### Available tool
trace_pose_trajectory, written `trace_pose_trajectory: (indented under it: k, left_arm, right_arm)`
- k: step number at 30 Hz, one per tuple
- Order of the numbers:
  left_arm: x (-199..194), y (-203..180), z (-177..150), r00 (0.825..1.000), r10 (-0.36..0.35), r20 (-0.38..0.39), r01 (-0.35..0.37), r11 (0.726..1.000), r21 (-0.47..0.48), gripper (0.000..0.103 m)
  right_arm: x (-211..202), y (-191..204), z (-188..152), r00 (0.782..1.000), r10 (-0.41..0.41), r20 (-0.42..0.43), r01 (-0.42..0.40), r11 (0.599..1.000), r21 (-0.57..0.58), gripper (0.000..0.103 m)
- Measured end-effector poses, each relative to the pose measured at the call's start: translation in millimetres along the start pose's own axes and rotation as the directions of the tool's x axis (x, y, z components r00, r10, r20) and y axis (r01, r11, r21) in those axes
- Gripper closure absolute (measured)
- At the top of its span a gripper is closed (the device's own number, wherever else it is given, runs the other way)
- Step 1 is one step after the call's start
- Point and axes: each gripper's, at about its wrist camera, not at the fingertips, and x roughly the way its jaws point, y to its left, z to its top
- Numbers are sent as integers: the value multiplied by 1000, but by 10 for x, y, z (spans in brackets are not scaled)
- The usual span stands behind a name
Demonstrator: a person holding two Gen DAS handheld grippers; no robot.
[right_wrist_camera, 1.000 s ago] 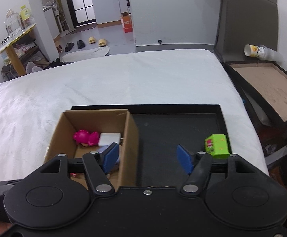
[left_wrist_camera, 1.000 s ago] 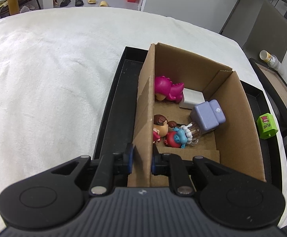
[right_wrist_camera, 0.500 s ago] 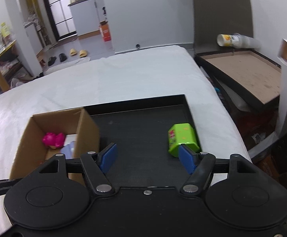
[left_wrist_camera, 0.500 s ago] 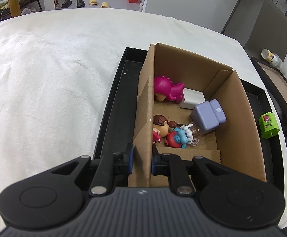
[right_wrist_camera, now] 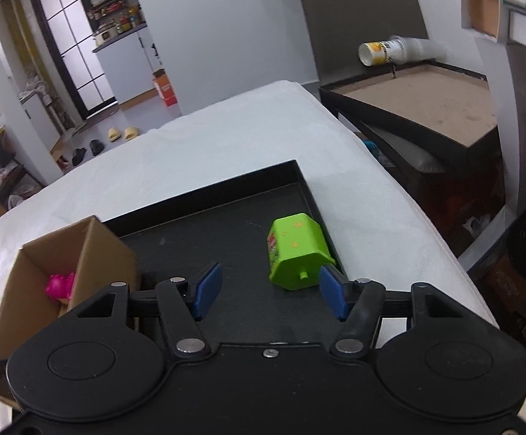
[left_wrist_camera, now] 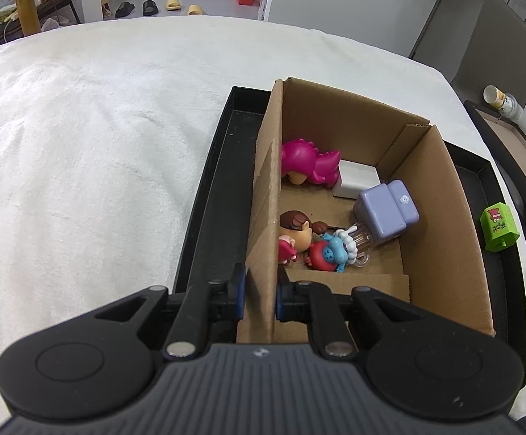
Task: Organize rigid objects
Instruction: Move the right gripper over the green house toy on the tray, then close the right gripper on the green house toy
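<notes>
1. Two views to go through, left wrist first: the left gripper (left_wrist_camera: pixel 259 295) has its jaws pinching the near end of the cardboard box's (left_wrist_camera: pixel 440 210) left wall, one blue pad outside it and one inside.
2. That box stands in a black tray (left_wrist_camera: pixel 212 195), which lies on a white bed (left_wrist_camera: pixel 100 137).
3. Inside the box, a pink dinosaur toy (left_wrist_camera: pixel 308 161) lies at the far end against the left wall, with a white block (left_wrist_camera: pixel 359 177) just beside it.
4. Nearer, a lilac-capped clear bottle (left_wrist_camera: pixel 384 214) lies tilted, touching a red and blue figure (left_wrist_camera: pixel 330 253); a brown-haired doll (left_wrist_camera: pixel 297 232) rests against the left wall.
5. A green toy block (left_wrist_camera: pixel 498 228) sits on the tray outside the box's right wall, close to the tray's right rim.
6. Right wrist view: the right gripper (right_wrist_camera: pixel 268 288) has its jaws spread, though they have just been narrowing.
7. The green toy block (right_wrist_camera: pixel 297 250) lies on its side just ahead of the right blue pad (right_wrist_camera: pixel 330 290), not yet between the pads and not pinched.
8. The cardboard box (right_wrist_camera: pixel 103 253) stands to the left on the tray (right_wrist_camera: pixel 208 232), the pink toy (right_wrist_camera: pixel 60 284) showing inside.
</notes>
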Motion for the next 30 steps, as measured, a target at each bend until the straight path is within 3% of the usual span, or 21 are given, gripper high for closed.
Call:
trace_pose_trajectory:
  k: [10,18,27,30]
  left_arm:
    - [3,-7,27,1000,3,-6,-3,1000,1,89]
    - [63,4,48,1000,6,-19,-6,1000,-1,89]
    - [89,4,60,1000,7,-22,-7,1000,2,89]
    - [83,2,52,1000,7,-18,-7,1000,7,89]
  right_arm:
    - [310,162,-45,996,-74,57,84,979,-184,44]
    - [566,482,-174,977,-175,118,209,884,-418,45]
    - [619,604,-283,955,-246,164,295,804,-516,43]
    - [636,590,-281,948,-273,161,317,798,-513,43]
